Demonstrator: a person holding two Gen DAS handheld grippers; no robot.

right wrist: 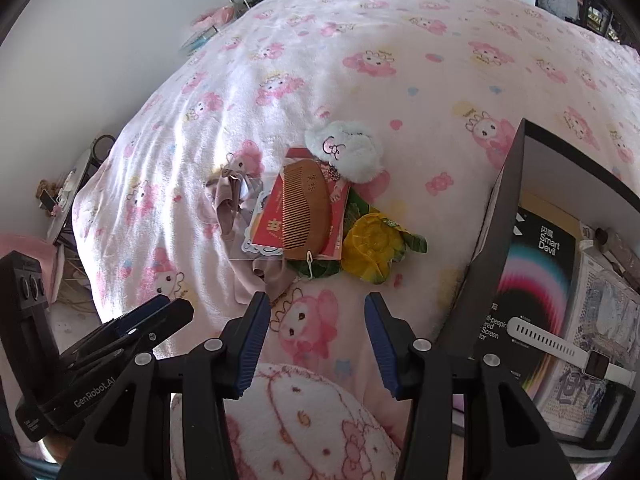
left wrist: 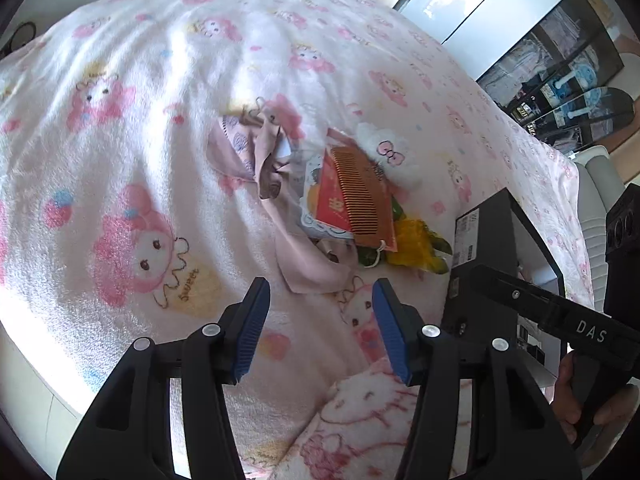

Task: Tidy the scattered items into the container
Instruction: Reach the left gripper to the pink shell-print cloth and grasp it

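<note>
We hold both grippers, left (left wrist: pixel 318 320) and right (right wrist: pixel 316 330), released and empty above the pile, comb (right wrist: pixel 304 210) topmost, box (right wrist: pixel 500 216) near the bed's right edge for short drops.

Fluffy printed fleece blanket (right wrist: pixel 360 80), smooth wooden comb (right wrist: pixel 306 212), glossy red paper envelope (right wrist: pixel 269 227), plush white puff (right wrist: pixel 352 148), matt black cardboard box (right wrist: pixel 506 200), soft beige cloth (left wrist: pixel 304 264)
</note>
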